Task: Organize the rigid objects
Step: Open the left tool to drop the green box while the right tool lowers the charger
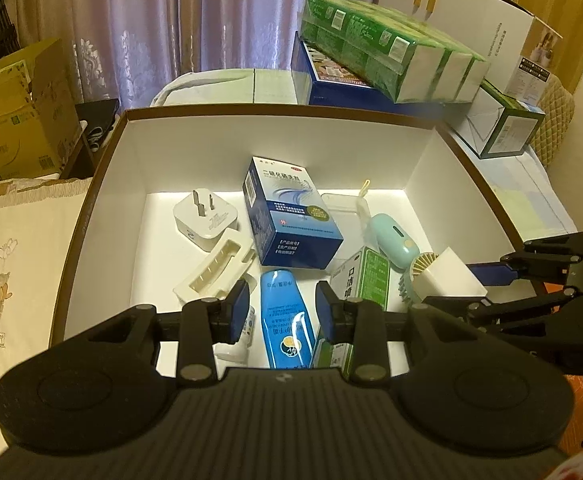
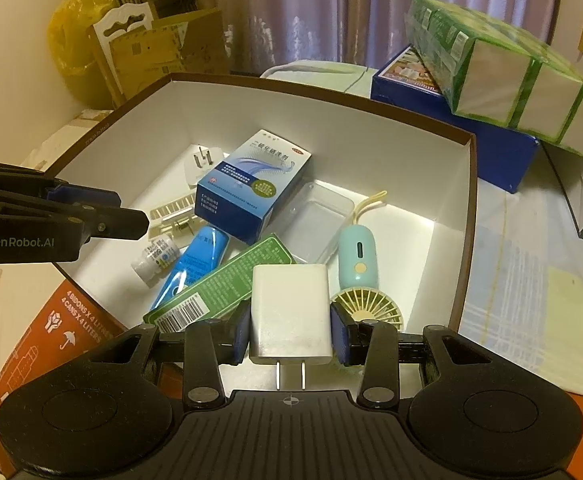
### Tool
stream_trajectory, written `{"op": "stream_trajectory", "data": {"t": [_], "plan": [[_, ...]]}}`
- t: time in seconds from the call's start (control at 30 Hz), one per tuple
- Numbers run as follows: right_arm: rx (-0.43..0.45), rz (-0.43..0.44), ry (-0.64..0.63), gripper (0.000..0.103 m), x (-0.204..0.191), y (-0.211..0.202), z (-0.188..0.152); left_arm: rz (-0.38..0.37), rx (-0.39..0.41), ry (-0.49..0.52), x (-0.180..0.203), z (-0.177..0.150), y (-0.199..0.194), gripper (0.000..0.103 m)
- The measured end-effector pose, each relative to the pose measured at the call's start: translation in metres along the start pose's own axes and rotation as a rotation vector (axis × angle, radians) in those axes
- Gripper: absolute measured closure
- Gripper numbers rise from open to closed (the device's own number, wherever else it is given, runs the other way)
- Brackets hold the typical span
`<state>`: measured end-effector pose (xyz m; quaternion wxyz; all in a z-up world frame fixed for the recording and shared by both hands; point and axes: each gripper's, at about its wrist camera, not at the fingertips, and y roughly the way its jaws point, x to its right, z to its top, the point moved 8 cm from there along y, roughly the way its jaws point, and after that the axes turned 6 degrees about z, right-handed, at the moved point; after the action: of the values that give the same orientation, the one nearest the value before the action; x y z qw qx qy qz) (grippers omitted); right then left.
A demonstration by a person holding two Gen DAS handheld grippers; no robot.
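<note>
White charger (image 2: 290,312) is sitting clenched in your right hand-held gripper (image 2: 290,338) above the box (image 2: 465,216), left hand-held gripper (image 1: 282,312) released; dropping it risks hitting the fan (image 2: 365,308).

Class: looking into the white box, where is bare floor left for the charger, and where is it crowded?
Bare floor lies along the left wall of the box, beside the plug adapter and white clip. The middle and right are crowded around the blue carton and mint fan.

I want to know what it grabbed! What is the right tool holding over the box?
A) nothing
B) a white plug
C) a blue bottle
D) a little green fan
B: the right tool is shut on a white plug, prongs pointing back at the camera.
</note>
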<state>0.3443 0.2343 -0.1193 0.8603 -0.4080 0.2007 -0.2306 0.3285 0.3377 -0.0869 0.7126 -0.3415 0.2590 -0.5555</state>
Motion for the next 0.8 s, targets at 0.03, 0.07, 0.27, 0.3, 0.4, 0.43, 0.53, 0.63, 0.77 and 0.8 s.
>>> {"op": "stream_trajectory", "data": {"t": [0.03, 0.07, 0.27, 0.3, 0.4, 0.43, 0.53, 0.63, 0.77, 0.8], "plan": [[-0.006, 0.0, 0.001, 0.065, 0.0003, 0.0007, -0.0004, -0.002, -0.002, 0.0, 0.0, -0.0007, 0.0002, 0.072], [-0.012, 0.0, 0.002, 0.065, 0.0006, 0.0016, -0.001, -0.003, -0.005, 0.001, 0.0001, -0.0012, 0.0005, 0.072], [-0.025, -0.006, 0.02, 0.065, 0.0026, 0.0034, -0.0027, -0.006, -0.023, 0.0, 0.0018, -0.0058, 0.0026, 0.07], [-0.022, -0.009, 0.02, 0.065, 0.0025, 0.0024, -0.0018, -0.007, -0.025, 0.001, 0.002, -0.0063, 0.0025, 0.07], [-0.015, -0.009, 0.017, 0.065, 0.0025, -0.0007, 0.0002, -0.006, -0.026, 0.001, 0.0025, -0.0072, 0.0025, 0.068], [-0.014, -0.011, 0.018, 0.065, 0.0031, -0.0014, 0.0002, -0.006, -0.025, 0.001, 0.0024, -0.0072, 0.0025, 0.068], [-0.015, -0.012, 0.023, 0.065, 0.004, -0.0021, -0.0009, -0.006, -0.025, 0.001, 0.0025, -0.0075, 0.0024, 0.067], [-0.02, -0.011, 0.026, 0.065, 0.004, -0.0024, -0.0024, -0.006, -0.026, 0.001, 0.0023, -0.0071, 0.0023, 0.067], [-0.02, -0.01, 0.026, 0.065, 0.0023, -0.0036, -0.0037, -0.007, -0.025, 0.002, 0.0022, -0.0067, 0.0019, 0.067], [-0.02, -0.01, 0.027, 0.065, 0.0022, -0.0038, -0.0036, -0.006, -0.025, 0.002, 0.0021, -0.0071, 0.0016, 0.067]]}}
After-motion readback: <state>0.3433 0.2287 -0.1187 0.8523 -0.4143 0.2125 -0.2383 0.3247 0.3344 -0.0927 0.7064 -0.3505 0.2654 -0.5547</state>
